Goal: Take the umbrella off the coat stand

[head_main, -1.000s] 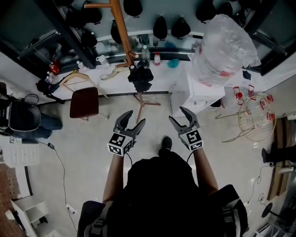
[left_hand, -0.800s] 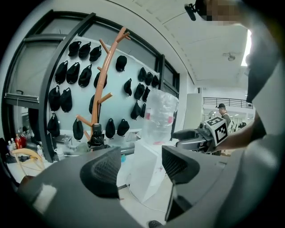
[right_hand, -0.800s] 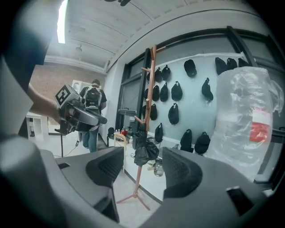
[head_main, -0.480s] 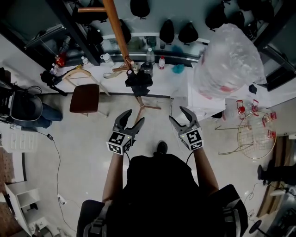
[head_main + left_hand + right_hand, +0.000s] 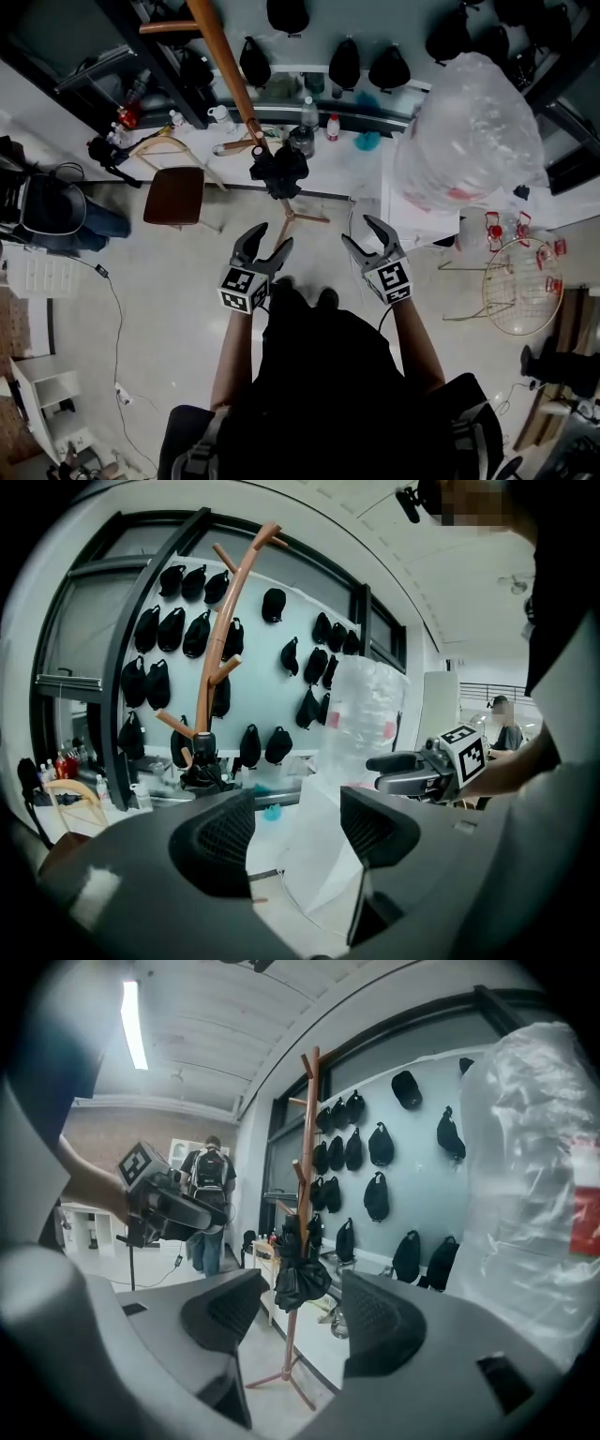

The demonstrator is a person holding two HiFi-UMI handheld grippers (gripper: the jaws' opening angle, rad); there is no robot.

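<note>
Approach to the coat stand [image 5: 223,58] is the step in hand, with a person standing short of it and both tools held out ahead. The umbrella [image 5: 278,172] — black and folded — hangs against the stand's pole, well apart from either tool. The left tool [image 5: 272,236] has its jaws wide apart and holds nothing. The right tool [image 5: 361,232] is likewise spread and empty, with the umbrella framed far off in its gap. The next move likely calls for closing the distance, getting one tool round the bundle or its handle, and lifting it clear of the stand.
</note>
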